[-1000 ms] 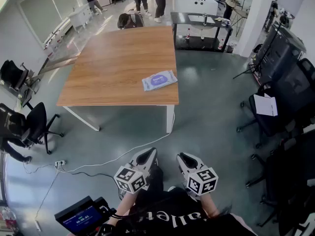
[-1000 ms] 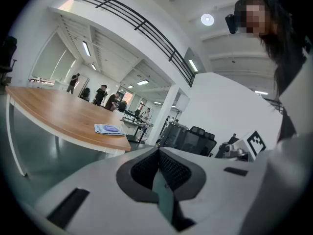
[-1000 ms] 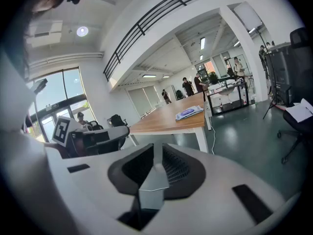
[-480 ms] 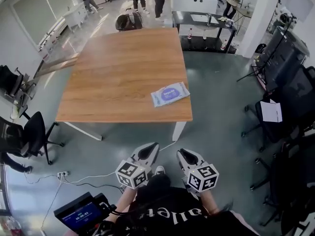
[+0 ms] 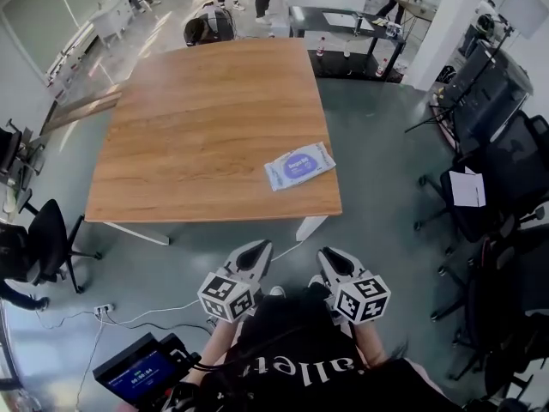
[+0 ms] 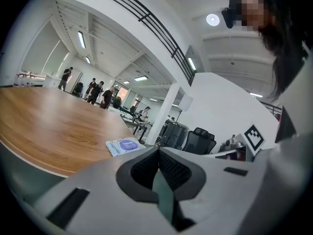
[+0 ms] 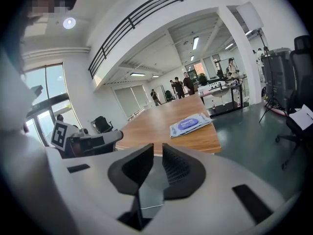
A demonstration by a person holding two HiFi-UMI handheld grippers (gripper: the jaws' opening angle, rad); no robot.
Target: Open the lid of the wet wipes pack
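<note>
A flat wet wipes pack [image 5: 298, 165], white with a purple lid label, lies near the front right corner of the wooden table [image 5: 197, 127]. It shows small in the left gripper view [image 6: 125, 145] and further off in the right gripper view [image 7: 191, 124]. Both grippers hang low in front of the person's body, well short of the table and off the pack. The left gripper [image 5: 260, 245] [image 6: 157, 150] has its jaws pressed together on nothing. The right gripper [image 5: 326, 253] [image 7: 157, 148] has its jaws drawn together with only a thin slit between them, also on nothing.
Black office chairs [image 5: 480, 204] crowd the right side, and another chair [image 5: 39, 239] stands at the left. A black cart [image 5: 343, 24] and several people are beyond the table's far end. A cable [image 5: 154, 303] runs over the grey floor.
The person has walked closer to the table: the table and pack have shifted nearer and lower in the head view. Both grippers keep the same pose, held low.
</note>
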